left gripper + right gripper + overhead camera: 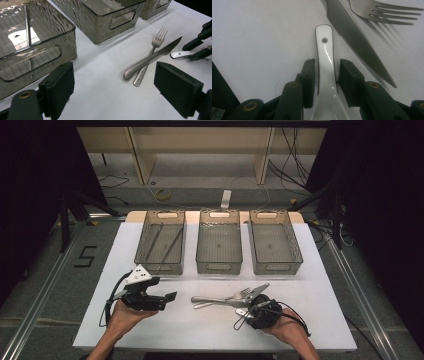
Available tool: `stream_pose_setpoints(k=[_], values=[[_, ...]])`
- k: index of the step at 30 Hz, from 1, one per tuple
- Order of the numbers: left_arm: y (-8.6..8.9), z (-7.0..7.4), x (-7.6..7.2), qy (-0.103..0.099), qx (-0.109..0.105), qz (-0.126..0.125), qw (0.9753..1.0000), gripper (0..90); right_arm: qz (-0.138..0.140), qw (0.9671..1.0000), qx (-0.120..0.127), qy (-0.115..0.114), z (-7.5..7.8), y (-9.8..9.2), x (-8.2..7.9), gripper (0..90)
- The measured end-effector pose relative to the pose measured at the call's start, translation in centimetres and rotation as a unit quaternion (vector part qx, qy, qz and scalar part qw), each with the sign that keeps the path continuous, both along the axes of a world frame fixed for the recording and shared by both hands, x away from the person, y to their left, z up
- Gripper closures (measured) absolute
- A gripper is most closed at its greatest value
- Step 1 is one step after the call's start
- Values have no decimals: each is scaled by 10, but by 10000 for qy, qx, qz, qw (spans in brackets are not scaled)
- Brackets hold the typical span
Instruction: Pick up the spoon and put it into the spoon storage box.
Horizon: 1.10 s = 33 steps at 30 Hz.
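Note:
A white spoon (325, 47) lies on the white table, its handle with a small hole pointing ahead between my right gripper's jaws. My right gripper (327, 75) is shut on that handle, pads tight on both sides; it sits at the front right (248, 312). A steel knife (225, 300) and fork (240, 295) lie crossed just left of it, the serrated blade (357, 42) and tines (384, 10) close by. My left gripper (169, 300) stands open at the front left, aimed at the cutlery (117, 85), with nothing between its jaws.
Three clear grey baskets (161, 265), (219, 266), (276, 265) stand in a row at the back. The left one holds thin metal rods (170, 245). Bare white table (200, 325) lies between the grippers and the front edge.

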<state>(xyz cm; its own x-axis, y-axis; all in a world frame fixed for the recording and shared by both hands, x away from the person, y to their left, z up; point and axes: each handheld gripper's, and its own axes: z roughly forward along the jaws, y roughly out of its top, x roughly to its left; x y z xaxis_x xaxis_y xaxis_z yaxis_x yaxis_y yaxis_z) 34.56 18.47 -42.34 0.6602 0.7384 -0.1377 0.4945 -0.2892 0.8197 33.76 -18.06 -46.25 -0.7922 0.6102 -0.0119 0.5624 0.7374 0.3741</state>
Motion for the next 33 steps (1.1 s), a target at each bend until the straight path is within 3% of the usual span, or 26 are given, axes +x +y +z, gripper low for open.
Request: stream_pose_setpoints(k=[5, 16, 29, 33], values=[[0, 0, 0, -4, 13, -9, 10000, 162, 47, 10000, -33, 9, 0, 2, 1, 733], [-1, 0, 0, 1, 71, -15, 10000, 163, 195, 9997, -138, 1, 3, 4, 1, 759], [0, 0, -1, -39, 44, -10, 10000, 163, 320, 9994, 40, -126, 15, -1, -2, 762], [0, 1, -1, -27, -27, -22, 10000, 164, 289, 9991, 221, -214, 22, -4, -3, 762]])
